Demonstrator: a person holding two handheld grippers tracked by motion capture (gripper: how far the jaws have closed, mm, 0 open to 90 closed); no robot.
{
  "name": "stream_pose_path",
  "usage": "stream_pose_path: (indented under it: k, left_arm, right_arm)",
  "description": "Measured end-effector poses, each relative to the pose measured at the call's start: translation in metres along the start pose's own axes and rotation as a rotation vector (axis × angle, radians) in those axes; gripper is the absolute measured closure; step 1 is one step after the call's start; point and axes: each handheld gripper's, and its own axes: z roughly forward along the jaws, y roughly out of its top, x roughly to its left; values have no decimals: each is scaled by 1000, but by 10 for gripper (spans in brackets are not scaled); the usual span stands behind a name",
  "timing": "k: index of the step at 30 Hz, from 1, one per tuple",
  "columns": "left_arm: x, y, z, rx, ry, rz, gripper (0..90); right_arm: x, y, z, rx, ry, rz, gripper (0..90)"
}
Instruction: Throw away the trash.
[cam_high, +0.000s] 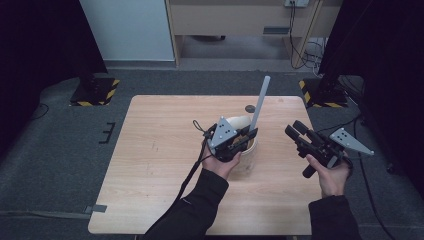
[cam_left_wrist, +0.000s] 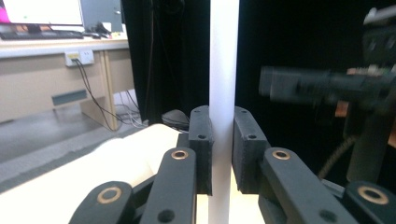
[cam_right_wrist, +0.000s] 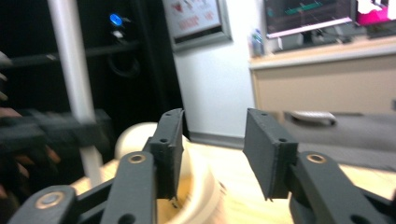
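Observation:
A long pale grey rod (cam_high: 262, 97) stands almost upright out of a cream round pot (cam_high: 248, 152) near the middle of the wooden table (cam_high: 160, 165). My left gripper (cam_high: 252, 132) is shut on the rod just above the pot's rim; both pads press it in the left gripper view, rod (cam_left_wrist: 223, 70), gripper (cam_left_wrist: 223, 140). My right gripper (cam_high: 294, 127) is held open to the right of the pot, apart from it, with nothing between its jaws. In the right gripper view (cam_right_wrist: 212, 149) the pot (cam_right_wrist: 196, 196) lies just ahead and the rod (cam_right_wrist: 70, 60) rises at the left.
A small dark disc (cam_high: 249, 108) lies on the table behind the pot. A strip of grey tape (cam_high: 99, 208) sits at the table's front left corner. Black stands with yellow-striped feet (cam_high: 95, 92) flank the table on the grey carpet.

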Motion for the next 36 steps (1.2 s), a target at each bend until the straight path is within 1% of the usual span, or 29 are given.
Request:
stream_pose_path:
  k: [2,5,9,12,16,19,20,22,23,25,27,29,30,31,33,36]
  left_arm:
    - [4,0,2,-1,7,21,795]
    - [8,-5,6,2,14,30,795]
    - [11,-14,13,10,20,46,795]
    - [12,-21,17,19,26,62,795]
    - [15,-30,20,32,37,69,795]
    - [17,-35,20,30,39,64,793]
    - [17,-35,20,26,39,56,784]
    - [18,-36,19,18,46,48,737]
    - [19,-35,18,13,47,41,726]
    - [19,-34,16,6,54,45,730]
    - [19,-32,13,-3,54,38,734]
    - [19,-29,9,-8,60,42,727]
    - [19,-27,6,-14,56,38,713]
    - [19,-24,1,-18,59,46,703]
    - [21,-20,-7,-25,59,45,685]
    - [26,-15,-27,-19,70,53,655]
  right_arm:
    - [-8,-8,1,27,-24,-2,551]
    - [-17,-19,2,59,-51,-1,540]
    - [-25,-30,3,92,-68,-10,534]
    - [-27,-33,4,105,-71,-18,532]
    - [-28,-35,4,111,-68,-21,532]
    - [-28,-35,5,113,-67,-21,533]
    - [-28,-35,5,113,-66,-22,532]
    - [-28,-34,5,114,-66,-23,530]
    - [-28,-34,5,114,-66,-22,530]
    - [-28,-34,4,114,-65,-21,530]
    - [-28,-34,4,112,-65,-23,531]
    - [-29,-33,3,111,-66,-22,531]
    - [-29,-33,3,110,-67,-18,530]
    - [-30,-34,3,111,-69,-18,528]
    - [-32,-34,2,113,-76,-15,522]
    - [-36,-36,-1,119,-93,-5,489]
